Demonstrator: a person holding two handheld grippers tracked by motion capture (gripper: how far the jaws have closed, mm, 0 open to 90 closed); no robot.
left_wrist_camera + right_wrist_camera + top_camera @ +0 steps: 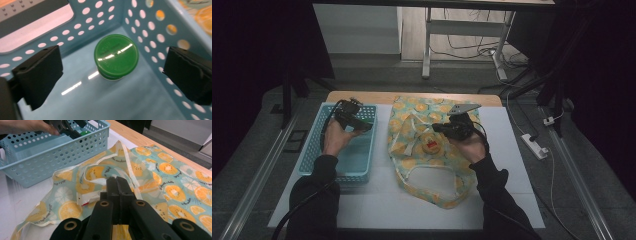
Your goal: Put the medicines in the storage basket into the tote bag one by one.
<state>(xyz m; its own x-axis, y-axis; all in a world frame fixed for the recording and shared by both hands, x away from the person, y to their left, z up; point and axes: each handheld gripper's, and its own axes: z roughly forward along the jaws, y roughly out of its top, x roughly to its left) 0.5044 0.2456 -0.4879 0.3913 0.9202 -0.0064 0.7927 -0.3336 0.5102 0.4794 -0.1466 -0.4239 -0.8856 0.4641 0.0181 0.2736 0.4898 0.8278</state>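
left gripper (112, 75): open, jaws either side of green-capped bottle (116, 57) | bottle upright, straight ahead below, in blue basket (150, 25) | right gripper (120, 186): closed on bag edge (130, 170)

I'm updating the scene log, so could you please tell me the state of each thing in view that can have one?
Left gripper: open, jaws either side of the green-capped bottle, not touching it.
Right gripper: shut on the bag's fabric.
Green-capped bottle: upright in the basket, cap on.
Blue basket: upright on the table.
Citrus-print bag: lying flat and crumpled, mouth partly lifted.
Small white-and-red packet: lying at the bag's mouth.
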